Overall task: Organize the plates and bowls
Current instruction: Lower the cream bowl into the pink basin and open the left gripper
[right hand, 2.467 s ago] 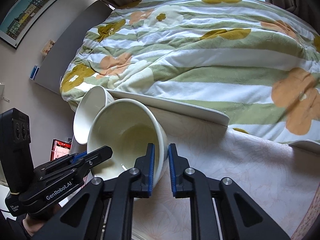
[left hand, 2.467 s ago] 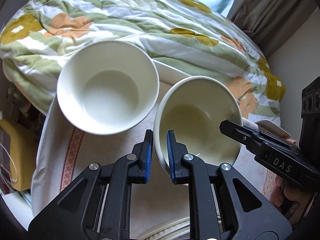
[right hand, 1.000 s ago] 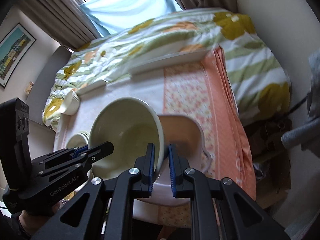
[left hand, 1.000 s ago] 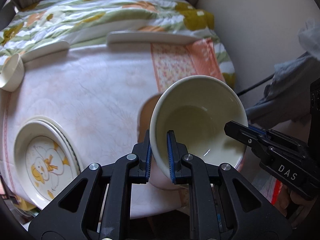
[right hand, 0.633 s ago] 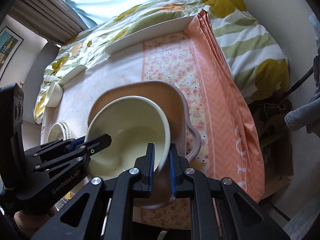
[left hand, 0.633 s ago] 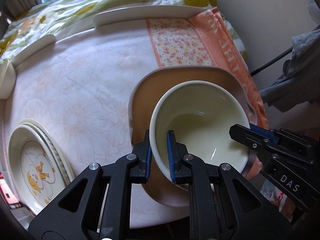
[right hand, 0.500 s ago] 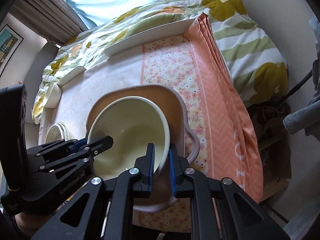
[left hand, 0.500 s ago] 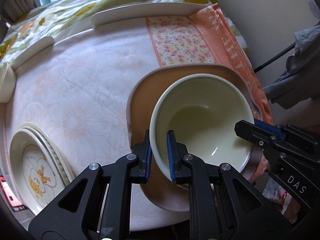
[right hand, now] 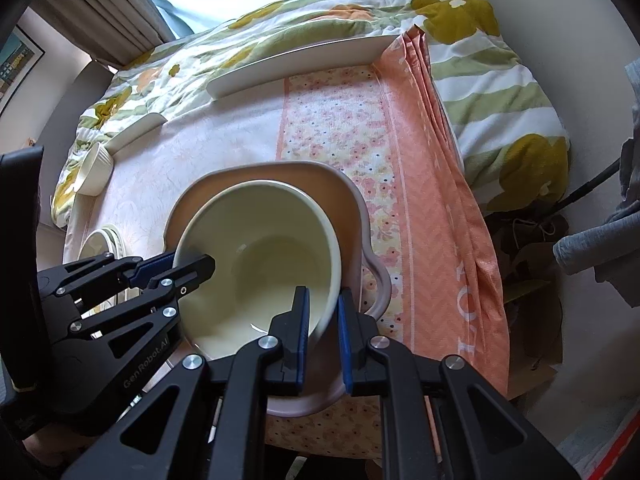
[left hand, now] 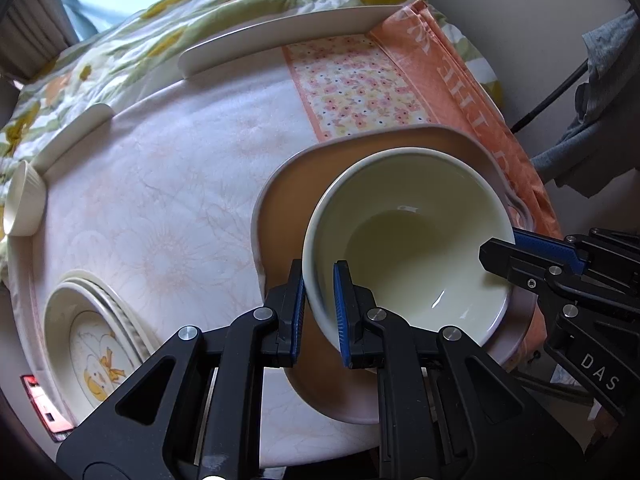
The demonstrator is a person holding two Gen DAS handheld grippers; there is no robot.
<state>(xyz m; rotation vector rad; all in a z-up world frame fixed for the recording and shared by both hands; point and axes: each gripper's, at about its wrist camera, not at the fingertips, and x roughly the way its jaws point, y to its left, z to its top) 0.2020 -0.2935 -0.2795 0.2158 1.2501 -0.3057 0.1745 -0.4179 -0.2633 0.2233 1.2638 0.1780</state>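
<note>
A large cream bowl point(left hand: 408, 240) sits low inside a tan square dish point(left hand: 280, 208) with a pale rim, near the table's right edge. My left gripper point(left hand: 318, 292) is shut on the bowl's near-left rim, one pad inside and one outside. My right gripper point(right hand: 324, 312) is shut on the opposite rim of the same bowl point(right hand: 256, 264). Each gripper shows in the other's view, the right gripper point(left hand: 500, 248) at the bowl's right side and the left gripper point(right hand: 192, 260) at its left. I cannot tell whether the bowl's base touches the dish point(right hand: 348, 200).
A stack of duck-patterned plates point(left hand: 92, 340) lies at the near-left of the table. A small white bowl point(left hand: 22, 208) stands at the far left. Two long white plates point(left hand: 280, 36) lie along the back edge by the flowered quilt. An orange cloth point(left hand: 452, 76) drapes the right edge.
Both grippers carried the cream bowl from beside the white bowl at the left across to the right, then lowered it into the tan dish. Both stayed shut on its rim.
</note>
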